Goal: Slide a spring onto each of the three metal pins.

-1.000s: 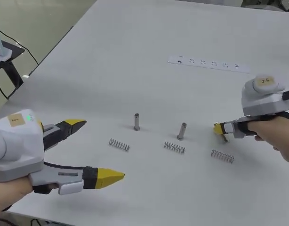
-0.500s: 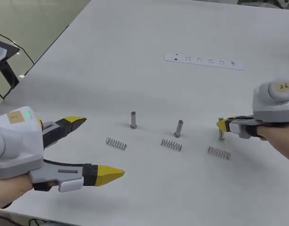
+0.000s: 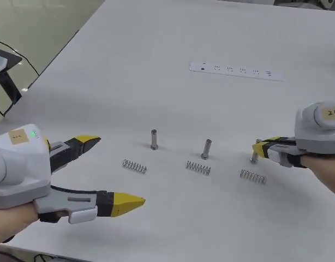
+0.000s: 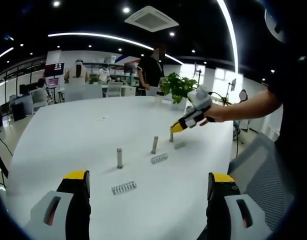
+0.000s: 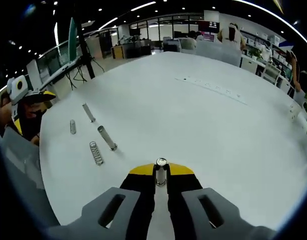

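- The left gripper (image 3: 116, 172) is held at the lower left of the head view, jaws spread wide.
- The right gripper (image 3: 259, 147) is held at the right edge, jaws closed on a pin (image 5: 161, 171).

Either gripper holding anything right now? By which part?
The right gripper is shut on the rightmost small grey metal pin, near its upper end. The left gripper is open, holding nothing.

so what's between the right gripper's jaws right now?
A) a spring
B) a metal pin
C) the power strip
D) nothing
B: the right gripper view shows the right gripper shut on a metal pin, which stands upright between its jaws.
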